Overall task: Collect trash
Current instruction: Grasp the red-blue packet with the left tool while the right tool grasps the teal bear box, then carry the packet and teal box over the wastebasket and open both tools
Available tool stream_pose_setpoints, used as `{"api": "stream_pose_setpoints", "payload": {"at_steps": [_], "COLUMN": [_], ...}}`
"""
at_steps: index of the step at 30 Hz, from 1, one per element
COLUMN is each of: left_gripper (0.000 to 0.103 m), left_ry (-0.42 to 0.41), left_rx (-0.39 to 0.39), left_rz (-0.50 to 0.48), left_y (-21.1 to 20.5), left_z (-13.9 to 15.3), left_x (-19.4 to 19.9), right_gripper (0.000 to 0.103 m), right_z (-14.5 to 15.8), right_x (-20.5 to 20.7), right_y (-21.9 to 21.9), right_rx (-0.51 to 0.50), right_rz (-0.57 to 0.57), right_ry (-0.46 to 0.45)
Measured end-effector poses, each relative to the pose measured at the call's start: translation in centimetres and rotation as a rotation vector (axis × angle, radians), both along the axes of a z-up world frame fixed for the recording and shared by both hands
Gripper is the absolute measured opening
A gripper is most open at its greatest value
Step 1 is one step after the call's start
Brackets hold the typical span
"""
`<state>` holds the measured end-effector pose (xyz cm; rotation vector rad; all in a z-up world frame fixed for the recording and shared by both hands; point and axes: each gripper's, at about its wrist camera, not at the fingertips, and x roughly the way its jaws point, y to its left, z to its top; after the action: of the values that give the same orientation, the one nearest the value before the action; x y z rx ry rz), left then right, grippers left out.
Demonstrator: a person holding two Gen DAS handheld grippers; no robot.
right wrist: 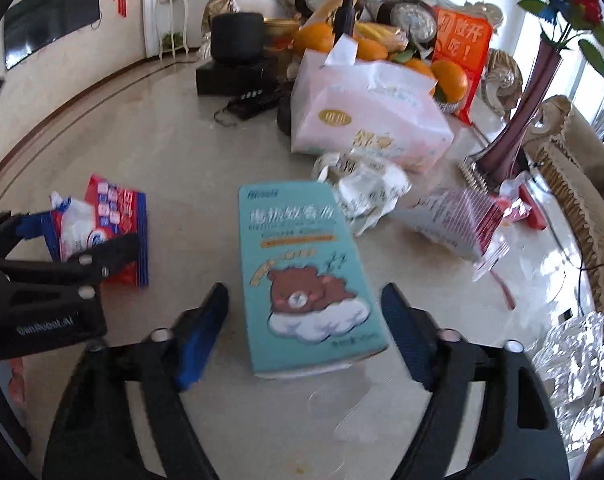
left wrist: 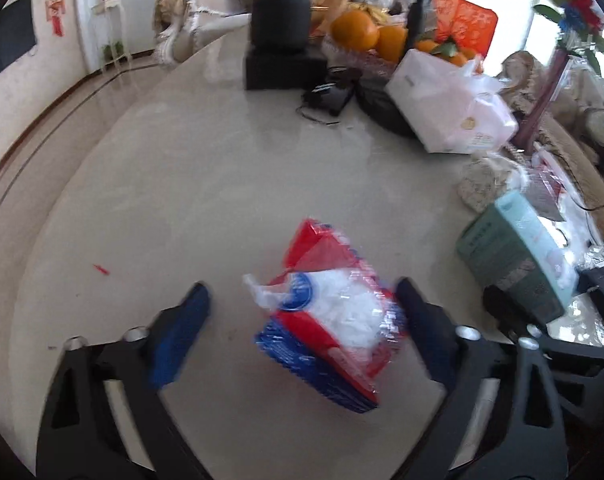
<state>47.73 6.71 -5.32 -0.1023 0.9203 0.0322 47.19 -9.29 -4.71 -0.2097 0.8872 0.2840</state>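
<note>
A crumpled red, white and blue plastic wrapper (left wrist: 322, 320) lies on the marble table (left wrist: 181, 184). My left gripper (left wrist: 300, 286) straddles it: the right finger is close against the wrapper's edge, the left finger stands apart, and the jaws are open. In the right wrist view a teal box with a brown bear (right wrist: 302, 264) lies flat between the fingers of my right gripper (right wrist: 304, 288). There is a gap on the left side and the right finger is near the box edge, so it is open. The same wrapper (right wrist: 101, 216) shows at the left there.
More litter lies behind the box: a crumpled white wrapper (right wrist: 366, 196) and a clear and red packet (right wrist: 462, 220). Further back stand a pink tissue pack (right wrist: 366, 116), oranges (right wrist: 322, 38), a black speaker (right wrist: 237, 36), a remote (right wrist: 253, 102) and a purple vase (right wrist: 522, 112).
</note>
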Motion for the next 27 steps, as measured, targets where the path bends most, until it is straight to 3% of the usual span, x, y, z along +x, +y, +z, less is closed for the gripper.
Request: {"api": "stream_pose_setpoints", "payload": {"at_steps": [1, 7, 12, 16, 20, 27], "left_gripper": [0.048, 0.044, 0.044, 0.044, 0.044, 0.044], "left_ry": [-0.012, 0.003, -0.060, -0.145, -0.212, -0.242], "left_rx": [0.009, -0.041, -0.035, -0.014, -0.033, -0.092], "left_rz": [-0.010, -0.052, -0.086, -0.146, -0.226, -0.331], "left_y": [0.0, 0.9, 1.6, 1.8, 1.4, -1.6], "left_z": [0.1, 0.7, 2.8, 5.4, 7.4, 7.4], "left_x": [-0.2, -0.9, -5.2, -12.3, -22.2, -36.8], "right_gripper": [0.048, 0.048, 0.048, 0.048, 0.048, 0.048], "right_z": [0.0, 1.5, 3.3, 4.7, 4.9, 4.9], "right_x": [-0.3, -2.7, -7.1, -13.1, -20.1, -32.3], "right_y": [-0.2, -2.6, -5.1, -7.5, -8.5, -9.1], "right_rx": [0.015, 0.136, 0.185, 0.242, 0.276, 0.374], "right_rz": [-0.012, -0.057, -0.062, -0.044, -0.007, 0.069], "right_ry": [0.016, 0.041, 0.010, -0.016, -0.027, -0.019]}}
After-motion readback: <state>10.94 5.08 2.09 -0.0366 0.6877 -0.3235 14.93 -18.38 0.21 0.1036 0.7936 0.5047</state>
